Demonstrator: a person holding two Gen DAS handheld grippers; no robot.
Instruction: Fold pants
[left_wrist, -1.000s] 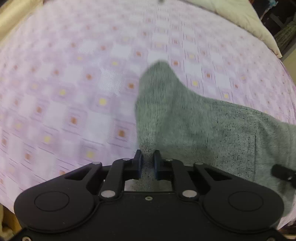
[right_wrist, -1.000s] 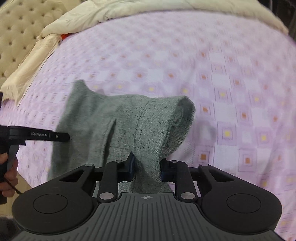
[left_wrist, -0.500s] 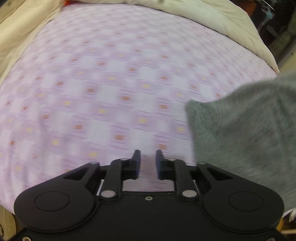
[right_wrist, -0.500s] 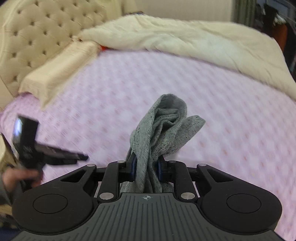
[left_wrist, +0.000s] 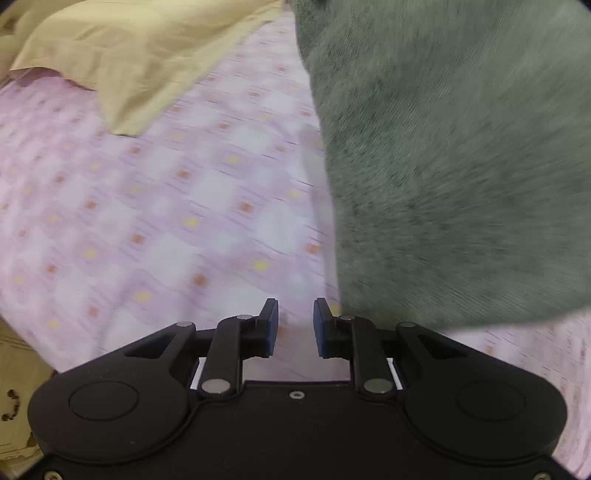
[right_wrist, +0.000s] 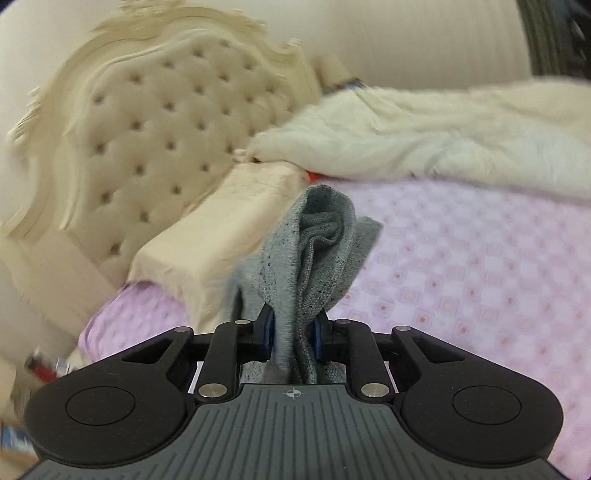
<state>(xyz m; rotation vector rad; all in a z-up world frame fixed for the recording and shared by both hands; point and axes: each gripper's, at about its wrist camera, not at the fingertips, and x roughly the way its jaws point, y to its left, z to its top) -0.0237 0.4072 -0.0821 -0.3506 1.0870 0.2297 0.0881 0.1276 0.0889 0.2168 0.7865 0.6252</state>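
The right gripper (right_wrist: 291, 328) has its jaws clamped on a bunched fold of the grey pants (right_wrist: 317, 258), held up above the pink checked bedsheet (right_wrist: 461, 266). The left gripper (left_wrist: 295, 325) holds nothing, its jaws opening a narrow gap over the sheet, the pants hanging just to its right.

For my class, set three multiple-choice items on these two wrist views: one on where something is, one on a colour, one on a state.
1. Where do the pants sit in the right wrist view?
A. flat on the pillow
B. between the right hand-held gripper's pads
C. on the headboard

2. What colour is the bedsheet?
A. pink-lilac check
B. plain blue
C. green stripe

3. What does the left hand-held gripper hold?
A. pants
B. a pillow
C. nothing

Answers: 1 B, cloth is bunched between the pads; 2 A, checked pattern shows; 3 C, its opening jaws stand apart with only sheet behind.
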